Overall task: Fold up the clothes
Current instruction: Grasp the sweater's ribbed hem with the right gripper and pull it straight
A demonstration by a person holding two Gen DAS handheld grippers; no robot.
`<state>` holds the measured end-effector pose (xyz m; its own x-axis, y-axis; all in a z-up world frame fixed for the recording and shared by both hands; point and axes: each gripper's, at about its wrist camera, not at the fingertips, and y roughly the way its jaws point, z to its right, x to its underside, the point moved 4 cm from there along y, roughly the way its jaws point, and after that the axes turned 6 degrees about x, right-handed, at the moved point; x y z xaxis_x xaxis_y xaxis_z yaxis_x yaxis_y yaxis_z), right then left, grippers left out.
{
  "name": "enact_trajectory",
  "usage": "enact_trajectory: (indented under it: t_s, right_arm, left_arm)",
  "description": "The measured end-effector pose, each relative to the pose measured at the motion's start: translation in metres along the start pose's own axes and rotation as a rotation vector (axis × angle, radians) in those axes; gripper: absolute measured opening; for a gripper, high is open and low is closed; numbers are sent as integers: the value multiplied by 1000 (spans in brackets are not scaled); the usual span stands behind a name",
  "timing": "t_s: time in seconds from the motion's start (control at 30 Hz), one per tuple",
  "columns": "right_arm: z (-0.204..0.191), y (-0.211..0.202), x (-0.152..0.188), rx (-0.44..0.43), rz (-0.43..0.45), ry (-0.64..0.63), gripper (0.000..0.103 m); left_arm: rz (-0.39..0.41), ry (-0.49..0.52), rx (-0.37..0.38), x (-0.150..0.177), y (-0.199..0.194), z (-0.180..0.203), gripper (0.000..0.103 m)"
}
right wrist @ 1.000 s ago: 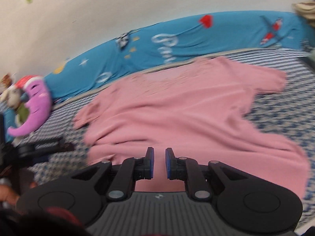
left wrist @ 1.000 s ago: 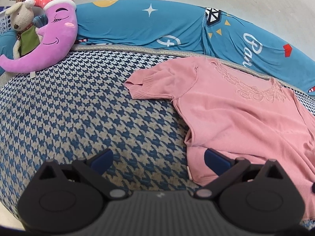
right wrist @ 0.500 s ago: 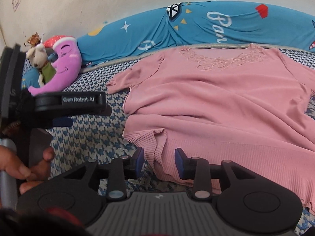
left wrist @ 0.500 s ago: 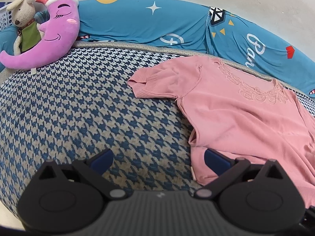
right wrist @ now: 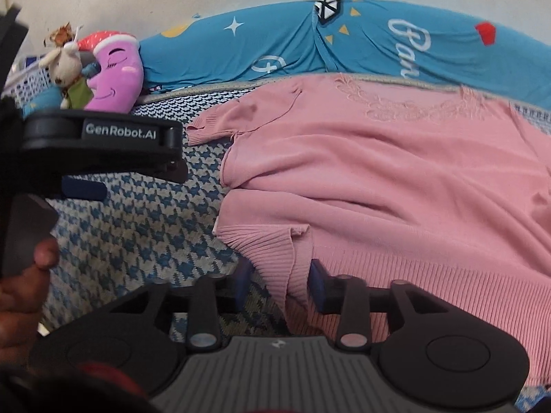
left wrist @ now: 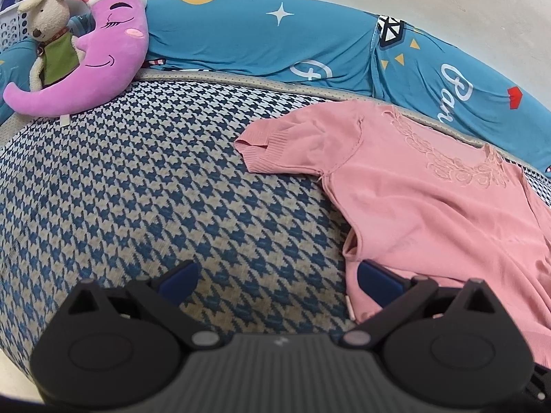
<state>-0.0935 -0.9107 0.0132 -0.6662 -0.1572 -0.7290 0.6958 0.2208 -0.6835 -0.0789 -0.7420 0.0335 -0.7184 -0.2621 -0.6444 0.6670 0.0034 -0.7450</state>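
Note:
A pink short-sleeved knit shirt (left wrist: 430, 203) lies flat, front up, on the houndstooth bed cover (left wrist: 155, 179), its neckline toward the blue pillow. My left gripper (left wrist: 277, 280) is open wide just over the cover, its right fingertip (left wrist: 375, 282) above the shirt's side edge. Nothing is between its fingers but the cover. My right gripper (right wrist: 279, 284) is at the shirt's (right wrist: 396, 186) lower left corner. A raised fold of the ribbed hem (right wrist: 292, 261) stands between its closing jaws; the left pad is still apart from the cloth.
A long blue printed pillow (left wrist: 310, 44) runs along the wall behind the shirt. A purple moon plush (left wrist: 100, 65) and a small stuffed mouse (left wrist: 48, 24) sit at the far left. A hand (right wrist: 20, 285) holds the left tool's black housing (right wrist: 100, 134).
The right gripper swung left and down from the shirt's middle to its lower left corner. Its jaws widened from nearly shut and now narrow around the hem fold. The left gripper barely moved.

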Motion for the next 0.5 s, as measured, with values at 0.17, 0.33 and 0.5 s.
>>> enact_trajectory:
  t_s: [0.17, 0.33, 0.5]
  right_arm:
    - [-3, -5, -3, 7, 42, -21, 5]
    - [-16, -35, -6, -132, 92, -63, 5]
    - [-38, -65, 0, -309, 119, -136, 5]
  left_arm:
    - [2, 0, -5, 0, 1, -1, 103]
    - [58, 16, -38, -8, -9, -6, 103]
    - [152, 14, -91, -18, -27, -23, 103]
